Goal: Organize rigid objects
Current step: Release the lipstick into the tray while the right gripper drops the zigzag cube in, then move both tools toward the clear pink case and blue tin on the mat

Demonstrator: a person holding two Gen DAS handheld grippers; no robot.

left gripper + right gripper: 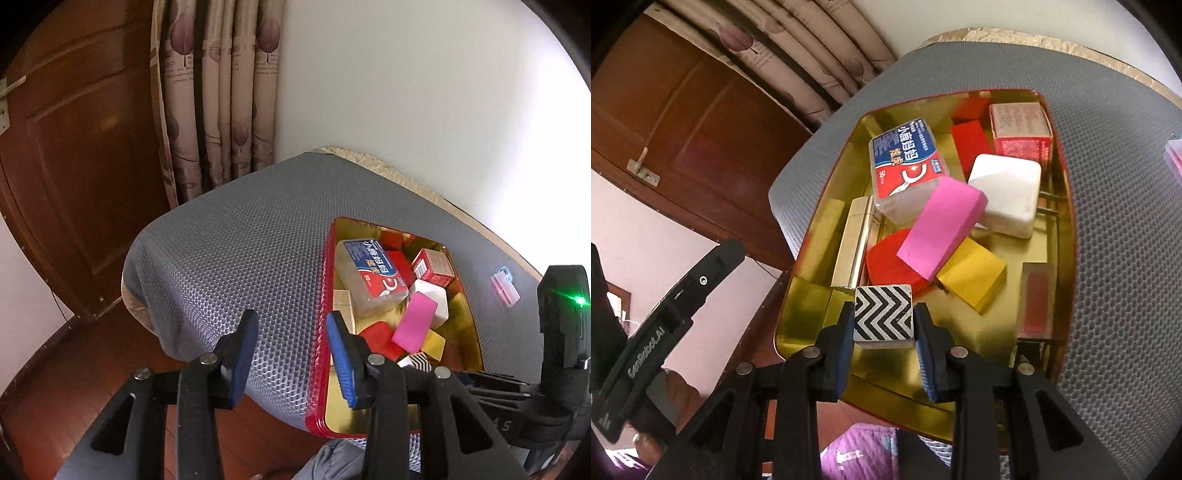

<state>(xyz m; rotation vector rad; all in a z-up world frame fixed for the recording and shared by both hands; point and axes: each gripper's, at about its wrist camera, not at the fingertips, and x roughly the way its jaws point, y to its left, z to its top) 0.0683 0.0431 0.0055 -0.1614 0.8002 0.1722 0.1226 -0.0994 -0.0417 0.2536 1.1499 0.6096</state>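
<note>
My right tongs (883, 320) are clenched on a small block with black-and-white zigzag stripes (882, 313), one blue pad pressed to each side, held just above the near end of the red-rimmed tin (820, 236) with its gold inside. My left tongs (291, 363) are released, pads well apart with nothing between them, hanging over the tin's near left rim and the grey honeycomb mat (236, 236) that covers the desk. In the tin, a clear plastic case (907, 164) carries a blue-and-red label with Chinese characters and "50" printed on it; I can't make out the smaller print. A pink block (942, 230) leans across a red rounded piece (886, 264) and a yellow block (973, 278), with a white rounded box (1006, 194) just beside its upper end. A ribbed gold case (855, 243) lies along the left wall, a red block (971, 146) sits further back, and a red carton (1021, 129) in the far right corner has lettering too blurred to read. Out on the mat, to the right of the tin, lies a small pink-and-clear packet (504, 286). The body of my left tool, seen from the right wrist, reads "GenRobot.AI".
</note>
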